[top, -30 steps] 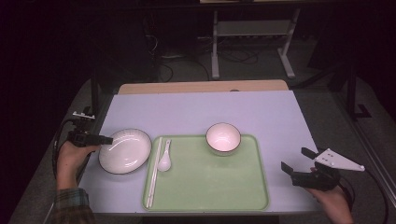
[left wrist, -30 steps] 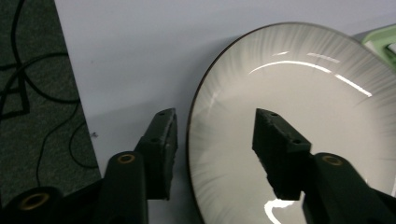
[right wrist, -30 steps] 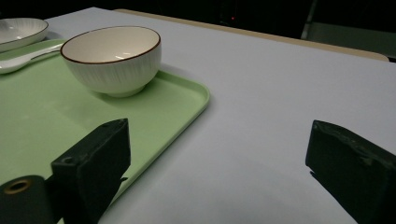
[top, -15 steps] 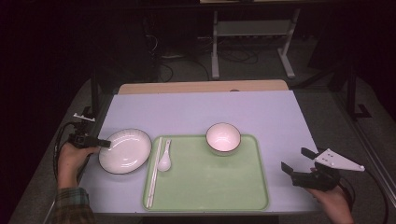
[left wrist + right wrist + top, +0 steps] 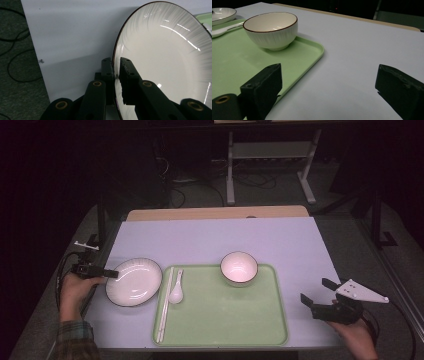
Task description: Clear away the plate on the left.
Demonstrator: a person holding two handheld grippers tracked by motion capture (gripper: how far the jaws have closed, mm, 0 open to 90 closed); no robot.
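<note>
Left gripper (image 5: 116, 67) pinches the near-left rim of the white plate (image 5: 165, 57); its jaws have just been closing, and the left gripper view shows one pad on each face of the dark-edged rim. In the high view the same left gripper (image 5: 111, 274) meets the plate (image 5: 134, 281) at its left edge. Plate lies flat on the pale table (image 5: 215, 237), just left of the green tray (image 5: 225, 320) and off it.

Chopsticks (image 5: 164, 304) lie along the tray's left edge, just beside the plate. White spoon (image 5: 176, 290) rests next to them, inside the tray. White bowl (image 5: 239, 268) stands upright at the tray's far edge, well apart from the plate. Nothing lies between the plate and the tray's rim.

Left hand (image 5: 75, 289) comes in from the table's left side, gripper held about level and pointing toward the tray. Right gripper (image 5: 319, 292) sits at the table's near-right corner, jaws spread wide with nothing between them, held by the right hand (image 5: 356, 336). The right gripper view looks across bare table toward the bowl (image 5: 270, 28) and the tray's corner (image 5: 312, 50).
</note>
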